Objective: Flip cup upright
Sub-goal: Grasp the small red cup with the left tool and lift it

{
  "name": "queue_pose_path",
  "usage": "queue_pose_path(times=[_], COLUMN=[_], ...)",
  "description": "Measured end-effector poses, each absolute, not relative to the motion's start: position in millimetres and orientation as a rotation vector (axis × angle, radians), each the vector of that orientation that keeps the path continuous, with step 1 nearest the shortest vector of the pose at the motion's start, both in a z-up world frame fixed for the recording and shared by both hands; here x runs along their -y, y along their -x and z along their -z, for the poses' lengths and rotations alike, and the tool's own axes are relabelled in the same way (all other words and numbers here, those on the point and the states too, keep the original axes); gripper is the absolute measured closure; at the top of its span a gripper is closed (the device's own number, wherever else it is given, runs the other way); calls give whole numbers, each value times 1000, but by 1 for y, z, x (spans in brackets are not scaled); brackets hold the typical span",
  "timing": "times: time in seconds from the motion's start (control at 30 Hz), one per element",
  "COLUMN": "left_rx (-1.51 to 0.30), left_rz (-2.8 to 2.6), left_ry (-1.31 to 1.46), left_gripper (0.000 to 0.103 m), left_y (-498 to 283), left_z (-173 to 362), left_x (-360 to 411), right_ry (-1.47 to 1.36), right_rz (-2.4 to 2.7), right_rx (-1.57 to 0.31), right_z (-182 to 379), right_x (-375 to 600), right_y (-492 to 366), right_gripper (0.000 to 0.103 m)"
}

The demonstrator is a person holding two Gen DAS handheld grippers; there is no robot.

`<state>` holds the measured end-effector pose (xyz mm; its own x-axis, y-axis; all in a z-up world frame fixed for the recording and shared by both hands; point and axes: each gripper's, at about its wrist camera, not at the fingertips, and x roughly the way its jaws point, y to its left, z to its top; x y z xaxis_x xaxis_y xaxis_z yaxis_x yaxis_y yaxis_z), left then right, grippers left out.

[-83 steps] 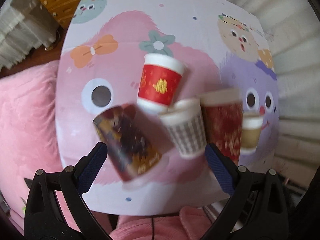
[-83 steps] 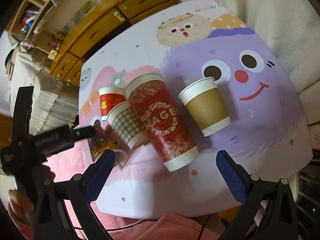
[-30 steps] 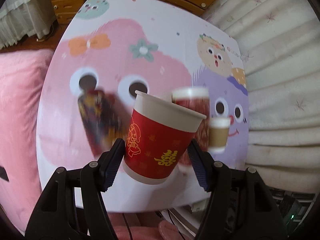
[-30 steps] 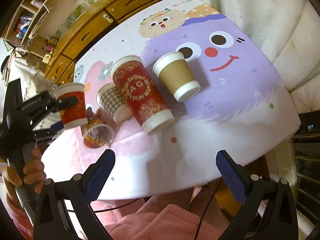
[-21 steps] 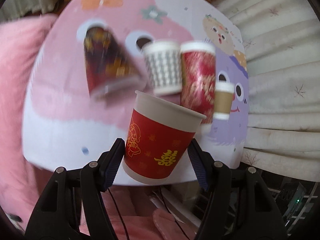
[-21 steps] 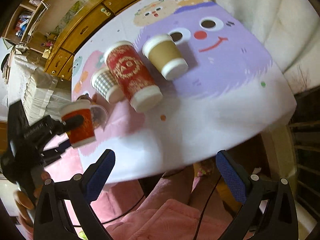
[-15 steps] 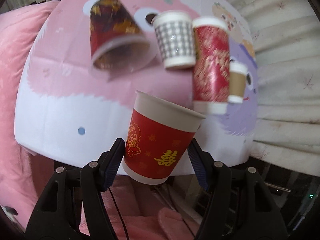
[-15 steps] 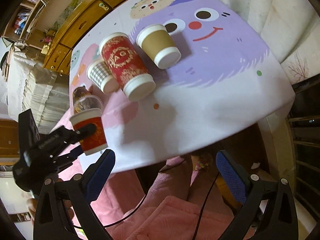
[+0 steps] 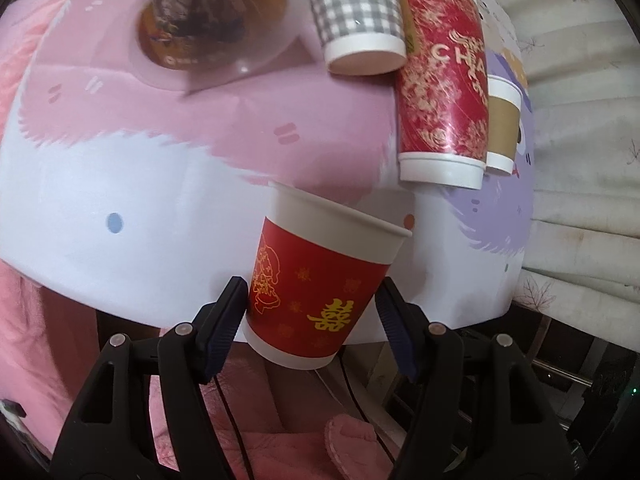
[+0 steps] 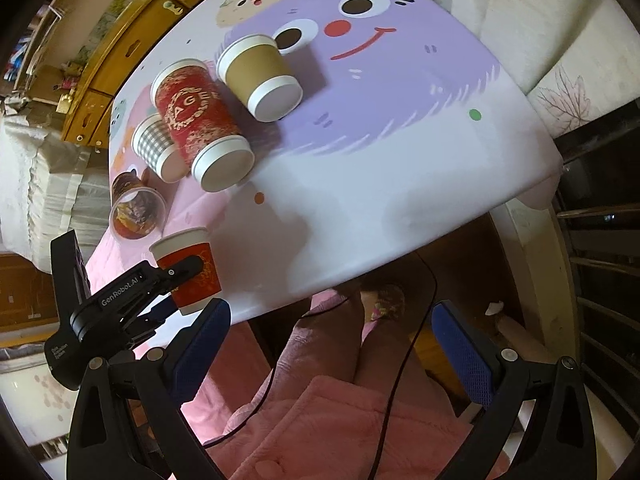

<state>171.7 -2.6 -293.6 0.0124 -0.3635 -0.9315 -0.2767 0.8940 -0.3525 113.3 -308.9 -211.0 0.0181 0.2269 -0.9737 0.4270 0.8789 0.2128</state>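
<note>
"GenRobot.AI"-marked left gripper [image 10: 180, 280] clamps red 囍 cup [image 9: 320, 284].

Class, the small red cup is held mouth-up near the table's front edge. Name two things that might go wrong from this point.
1. The left hand-held gripper holds the small red cup at the front edge of the table; released there, it might drop off.
2. The grip sits low on thin paper, so squeezing could crush it, or it could tip.
</note>
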Motion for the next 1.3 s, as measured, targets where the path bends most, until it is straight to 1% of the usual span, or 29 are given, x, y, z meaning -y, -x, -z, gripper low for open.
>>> queue_pose_path(times=[0.1,0.27,0.33,0.43,0.5,0.73,1.0,1.17,1.3], left_rx=[-1598,-1621,-1612,-1644,-1664,-1653,-1593,-1541,-1486], left_rz=[64,94,93,115,145,177,154,149,170], left_ry=[494,483,459,468,484,429,372,305,266], left_gripper=[40,37,29,24,23,22,21,21,21], left_y=[-177,-181,-183,-187,-189,-191,-191,-188,-187], left_z=[299,303,302,304,303,276,252,239,235], left_x=[12,23,26,31,33,30,-7,-43,-72], right_ry=[-526,-536,-539,-547,-545,-506,-471,-460,-397], right_rz=[160,153,143,127,115,75,38,34,7], right_rx=[-1572,-1579,-1579,-1584,-1588,-1627,-1625,-1592,-1522], right_z=[212,214,216,220,223,236,244,248,246], right_x=[309,309,308,305,302,278,237,201,172], right_y=[-115,-116,-117,-119,-122,-135,-147,-152,-153], right_gripper=[0,0,0,0,0,0,0,0,0])
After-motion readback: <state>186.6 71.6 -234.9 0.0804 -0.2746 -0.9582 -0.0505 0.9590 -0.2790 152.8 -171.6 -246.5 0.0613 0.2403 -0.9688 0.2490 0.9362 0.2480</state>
